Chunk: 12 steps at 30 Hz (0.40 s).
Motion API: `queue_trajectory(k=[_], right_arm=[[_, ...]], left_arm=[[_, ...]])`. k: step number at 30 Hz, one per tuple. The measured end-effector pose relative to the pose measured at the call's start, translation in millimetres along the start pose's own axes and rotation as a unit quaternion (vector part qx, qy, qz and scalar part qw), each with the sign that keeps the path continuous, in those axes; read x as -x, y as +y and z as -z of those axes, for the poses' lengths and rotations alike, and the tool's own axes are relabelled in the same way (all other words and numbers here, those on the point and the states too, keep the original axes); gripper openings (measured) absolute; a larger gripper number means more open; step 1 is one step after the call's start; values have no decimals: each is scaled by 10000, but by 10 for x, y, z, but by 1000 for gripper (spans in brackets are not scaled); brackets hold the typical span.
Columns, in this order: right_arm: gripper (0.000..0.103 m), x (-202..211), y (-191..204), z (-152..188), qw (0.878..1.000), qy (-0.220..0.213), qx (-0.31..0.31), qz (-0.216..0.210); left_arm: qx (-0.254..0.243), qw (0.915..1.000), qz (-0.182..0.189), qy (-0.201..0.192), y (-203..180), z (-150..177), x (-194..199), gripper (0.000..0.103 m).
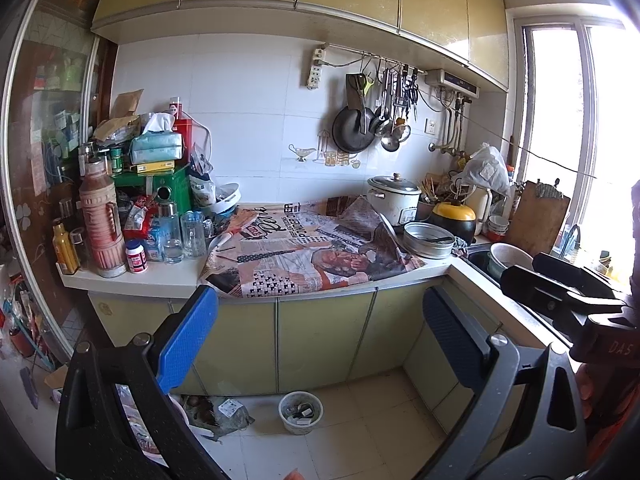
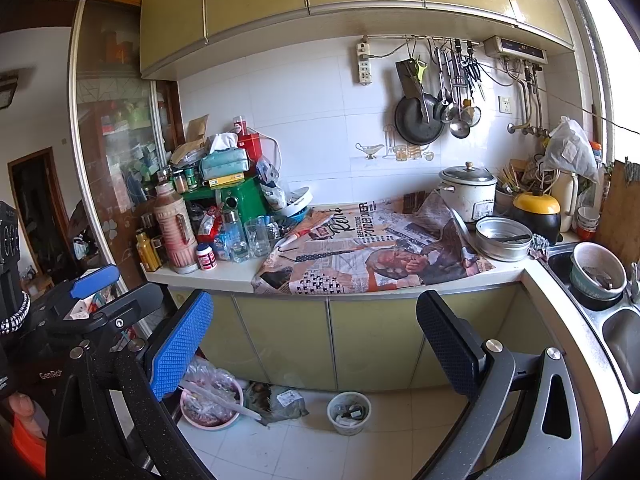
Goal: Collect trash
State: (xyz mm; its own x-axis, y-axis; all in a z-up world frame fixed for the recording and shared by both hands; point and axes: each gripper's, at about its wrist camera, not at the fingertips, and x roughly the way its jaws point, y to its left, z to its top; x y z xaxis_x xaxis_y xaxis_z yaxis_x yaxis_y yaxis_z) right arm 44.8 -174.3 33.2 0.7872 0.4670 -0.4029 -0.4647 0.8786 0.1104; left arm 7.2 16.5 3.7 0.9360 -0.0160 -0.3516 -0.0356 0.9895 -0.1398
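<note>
Both grippers are held out in front of a kitchen counter [image 1: 168, 278], well back from it. My left gripper [image 1: 320, 332] is open and empty. My right gripper [image 2: 316, 338] is open and empty; it also shows at the right edge of the left wrist view [image 1: 560, 284]. A crumpled printed newspaper [image 1: 312, 252] lies spread over the counter [image 2: 224, 272], also seen in the right wrist view [image 2: 372, 252]. On the floor below lie a dark plastic bag of scraps [image 2: 276, 398], a small white bowl of bits [image 2: 349, 412] and a pink basin [image 2: 212, 400] with plastic in it.
A pile of bottles, jars, a green box and tissues [image 1: 156, 184] crowds the counter's left end. A rice cooker [image 2: 468, 196], a metal pan [image 2: 502, 244] and a yellow-lidded pot [image 2: 536, 210] stand at the right. The sink [image 2: 596, 280] holds bowls. Pans hang on the wall [image 2: 418, 118].
</note>
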Motion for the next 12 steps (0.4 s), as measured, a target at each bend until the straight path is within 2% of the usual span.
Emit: queue_trajectory(k=[12], right_arm=[[101,-172,-50,-15,9999,116,-36,28]], left_arm=[[5,9999,-20,116,17,-26,-195,102]])
